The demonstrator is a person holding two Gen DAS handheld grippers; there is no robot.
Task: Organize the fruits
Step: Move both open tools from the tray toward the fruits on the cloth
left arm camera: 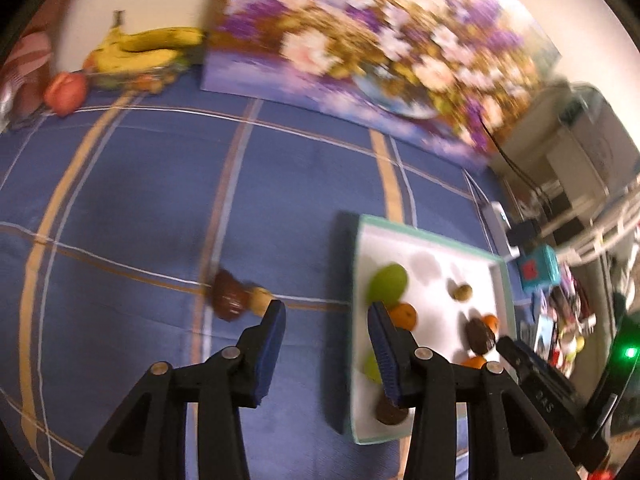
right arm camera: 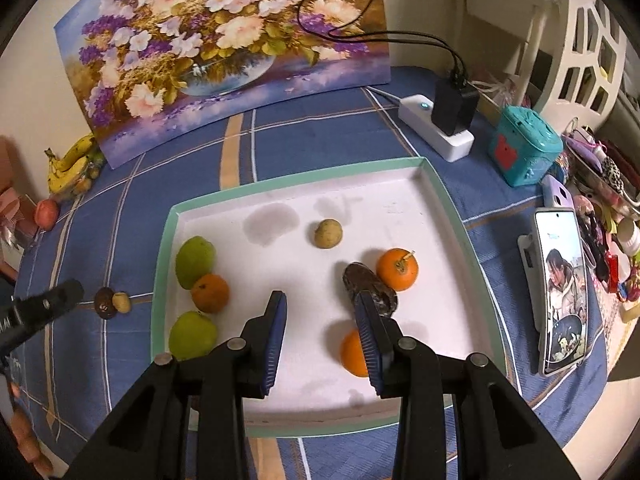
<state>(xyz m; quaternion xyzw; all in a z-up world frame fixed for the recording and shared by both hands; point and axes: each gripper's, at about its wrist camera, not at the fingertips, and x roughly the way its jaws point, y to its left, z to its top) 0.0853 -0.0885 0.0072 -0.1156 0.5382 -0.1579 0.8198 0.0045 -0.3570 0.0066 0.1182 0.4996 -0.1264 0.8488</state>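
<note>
A white tray with a green rim (right arm camera: 448, 200) lies on the blue checked cloth. In it are two green fruits (right arm camera: 195, 262) (right arm camera: 193, 335), three oranges (right arm camera: 210, 293) (right arm camera: 398, 269) (right arm camera: 354, 354), a small tan fruit (right arm camera: 328, 233) and a dark brown fruit (right arm camera: 370, 288). My right gripper (right arm camera: 322, 312) is open and empty above the tray's middle. My left gripper (left arm camera: 327, 316) is open and empty over the cloth, left of the tray (left arm camera: 354, 312). A dark brown fruit (left arm camera: 229, 296) and a small tan fruit (left arm camera: 260, 300) lie on the cloth just ahead of its left finger.
A flower painting (right arm camera: 224, 52) leans on the wall behind. Bananas (right arm camera: 70, 164) and a red fruit (right arm camera: 46, 213) lie at the far left. A white power strip (right arm camera: 436, 128), teal box (right arm camera: 524, 148) and a phone (right arm camera: 562, 288) stand right of the tray.
</note>
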